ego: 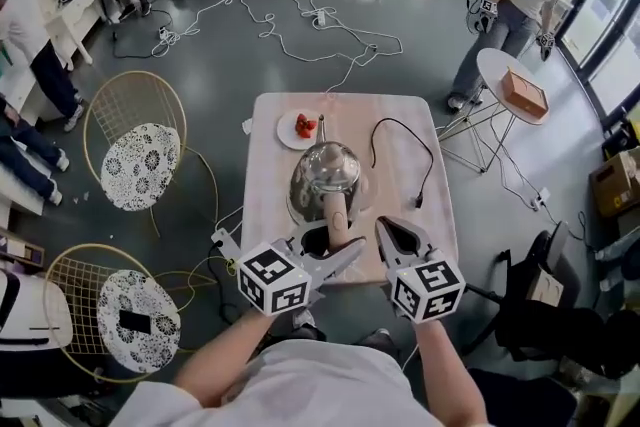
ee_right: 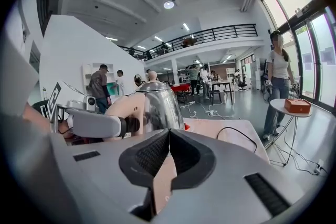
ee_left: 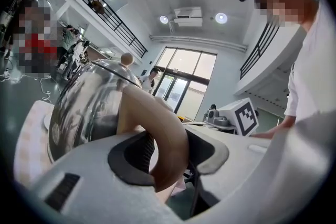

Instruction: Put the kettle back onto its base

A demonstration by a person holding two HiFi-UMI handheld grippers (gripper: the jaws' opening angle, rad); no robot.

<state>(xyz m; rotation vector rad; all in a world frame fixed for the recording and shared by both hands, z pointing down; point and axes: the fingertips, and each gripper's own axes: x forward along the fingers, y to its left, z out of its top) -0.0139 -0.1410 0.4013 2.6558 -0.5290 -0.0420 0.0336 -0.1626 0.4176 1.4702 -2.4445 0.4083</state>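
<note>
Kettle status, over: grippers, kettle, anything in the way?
Left gripper shut on kettle handle; right gripper shut, empty. Kettle upright at near end of table, base not made out. Plate beyond it, cord at its right.

L gripper (ego: 331,244) jaws clamped on handle (ee_left: 160,128). R gripper (ego: 391,232) jaws together, empty, just beside L.

No writing, brand, number or sign can be read on anything in view.
</note>
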